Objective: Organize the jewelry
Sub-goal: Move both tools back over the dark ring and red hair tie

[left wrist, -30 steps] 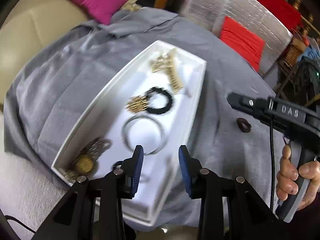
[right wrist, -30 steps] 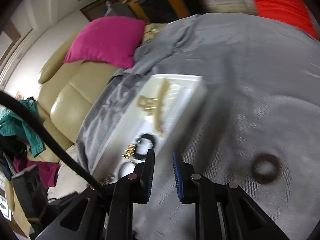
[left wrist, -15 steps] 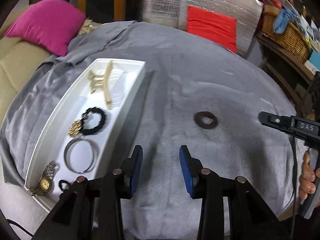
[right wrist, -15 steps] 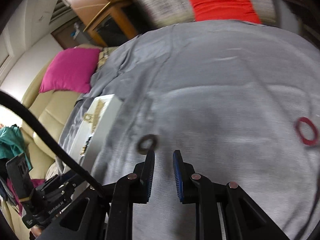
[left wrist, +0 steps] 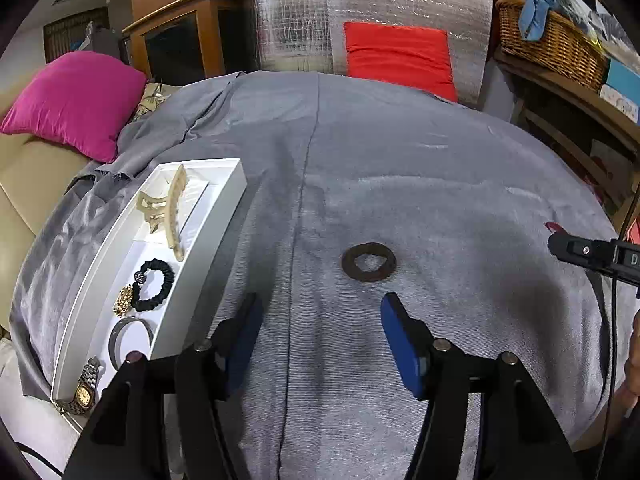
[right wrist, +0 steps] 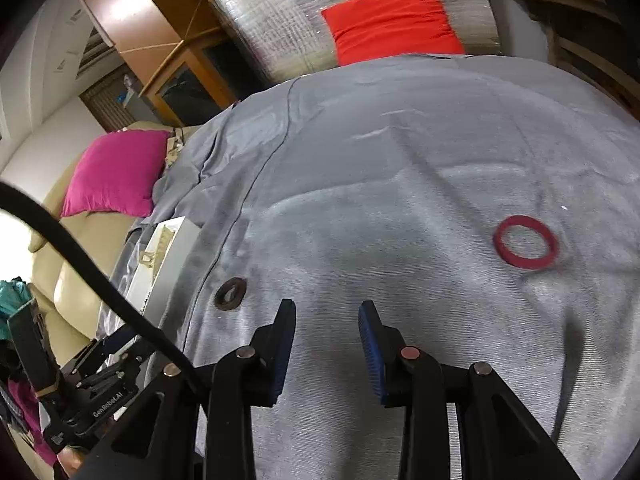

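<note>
Lying at the left, a long white tray (left wrist: 200, 264) is filled with jewelry; beyond the left claw (left wrist: 320, 306), held wide apart, a dark brown ring (left wrist: 369, 262) is seen on grey cloth (left wrist: 440, 168). The right claw (right wrist: 327, 310) is held apart, a red ring (right wrist: 525, 241) farther right.

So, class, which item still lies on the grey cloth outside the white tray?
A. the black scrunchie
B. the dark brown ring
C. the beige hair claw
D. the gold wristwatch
B: the dark brown ring lies on the bare grey cloth ahead of the left gripper, apart from the white tray, which holds the other three.
</note>
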